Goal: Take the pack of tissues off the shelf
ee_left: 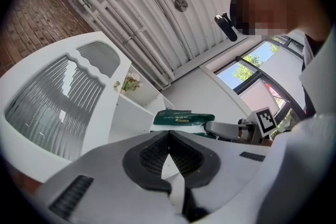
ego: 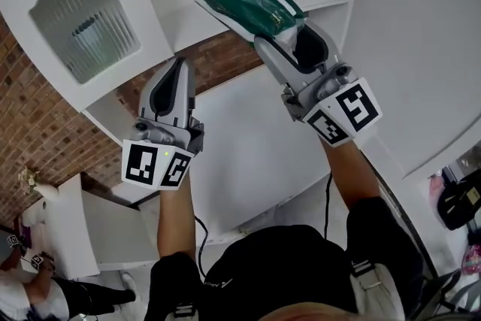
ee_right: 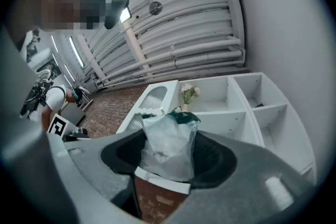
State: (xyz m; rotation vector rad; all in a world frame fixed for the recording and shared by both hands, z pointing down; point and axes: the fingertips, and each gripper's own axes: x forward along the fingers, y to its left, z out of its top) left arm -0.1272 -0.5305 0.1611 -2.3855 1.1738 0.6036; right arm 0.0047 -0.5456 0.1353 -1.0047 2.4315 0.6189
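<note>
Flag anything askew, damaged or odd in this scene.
Only the pack of tissues: the right gripper clamps one end, so its wrapper is crumpled there and the pack sticks out tilted, clear of the shelf. Nothing looks spilled or broken.

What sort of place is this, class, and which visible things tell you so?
Probably a hall or studio staged as a home: a white shelf unit with open compartments, a small vase of pale flowers on it, and a ribbed ceiling with bare white pipes overhead.
</note>
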